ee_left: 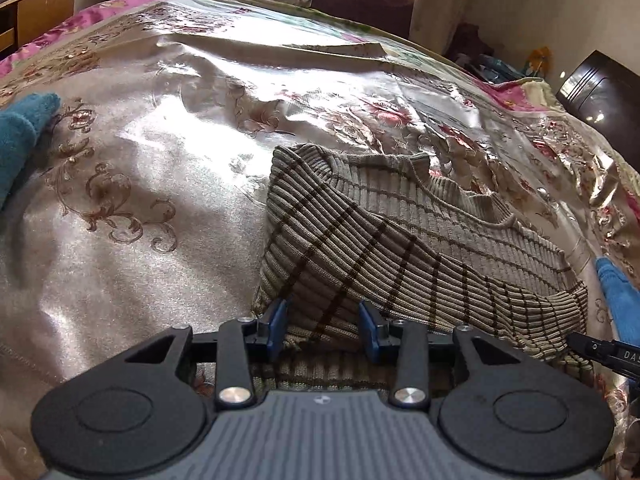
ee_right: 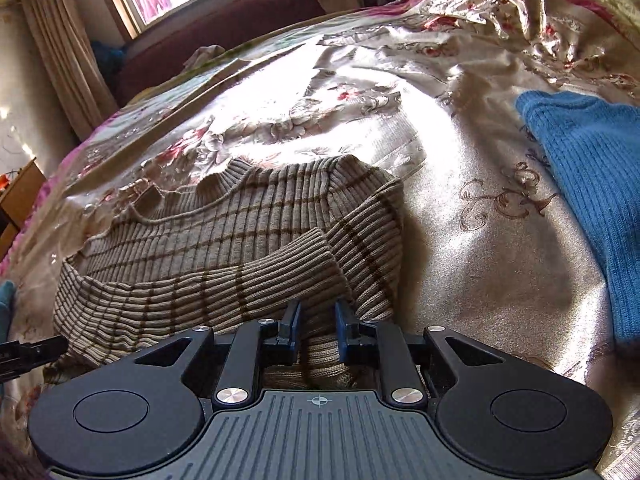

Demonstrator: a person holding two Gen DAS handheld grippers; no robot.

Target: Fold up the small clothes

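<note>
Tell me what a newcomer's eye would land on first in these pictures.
First, the beige ribbed sweater with dark stripes, lying mid-bed with both sleeves folded across its body. Around it gleams the shiny floral bedspread, bright under window light. A blue knit garment lies on the bedspread to the sweater's right, and both the left gripper and right gripper straddle the sweater's near hem.

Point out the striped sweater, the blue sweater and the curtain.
striped sweater (ee_right: 224, 216), right wrist view, chest panel.
blue sweater (ee_right: 592, 168), right wrist view, ribbed body.
curtain (ee_right: 60, 40), right wrist view, hanging folds.
</note>
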